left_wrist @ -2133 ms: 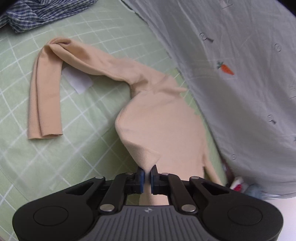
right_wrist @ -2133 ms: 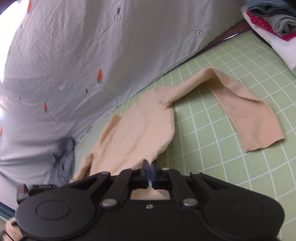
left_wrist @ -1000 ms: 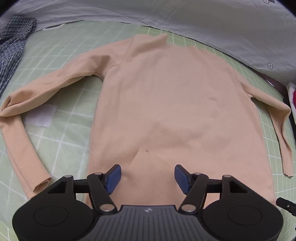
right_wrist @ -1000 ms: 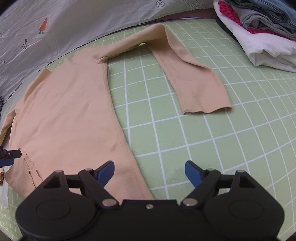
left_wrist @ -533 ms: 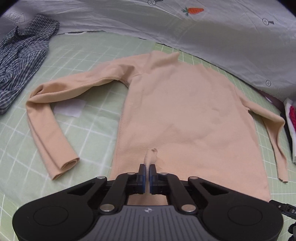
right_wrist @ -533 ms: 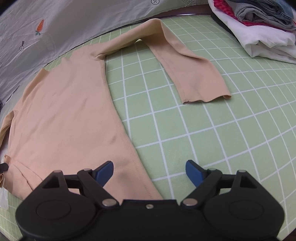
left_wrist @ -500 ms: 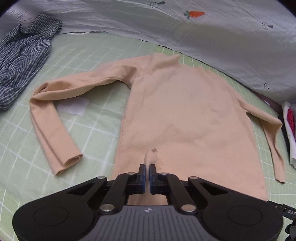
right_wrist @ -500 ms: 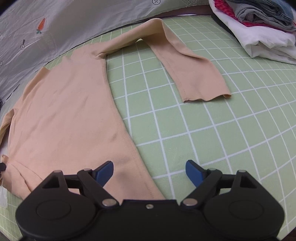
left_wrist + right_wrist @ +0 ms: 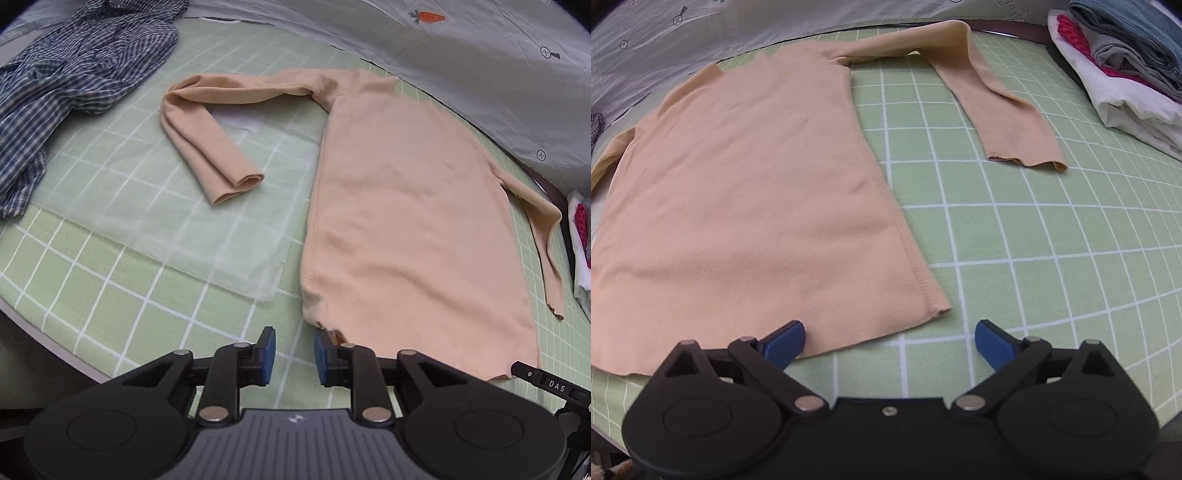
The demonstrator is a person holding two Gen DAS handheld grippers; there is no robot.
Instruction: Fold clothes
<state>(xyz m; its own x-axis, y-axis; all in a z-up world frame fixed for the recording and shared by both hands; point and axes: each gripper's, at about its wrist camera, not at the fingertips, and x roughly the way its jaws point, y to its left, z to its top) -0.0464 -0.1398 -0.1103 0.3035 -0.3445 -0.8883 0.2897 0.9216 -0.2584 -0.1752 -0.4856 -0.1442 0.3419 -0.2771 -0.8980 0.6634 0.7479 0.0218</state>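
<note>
A beige long-sleeved top point(image 9: 402, 206) lies spread flat on the green grid mat point(image 9: 122, 280), hem toward me. Its left sleeve point(image 9: 207, 147) is bent back on itself; its right sleeve point(image 9: 993, 99) is bent down the mat. My left gripper point(image 9: 293, 352) is partly open and empty, just off the hem's left corner. My right gripper point(image 9: 890, 341) is wide open and empty, at the hem's right corner point(image 9: 938, 308). The top also shows in the right wrist view point(image 9: 750, 177).
A crumpled blue checked shirt point(image 9: 62, 74) lies at the far left. A stack of folded clothes point(image 9: 1126, 62) sits at the far right. A grey carrot-print sheet point(image 9: 480, 66) runs along the back. A clear plastic sheet point(image 9: 177, 221) lies on the mat.
My left gripper let go of the hem, opened partway and moved left to the hem's corner. My right gripper stayed open and drew back toward the hem's right corner.
</note>
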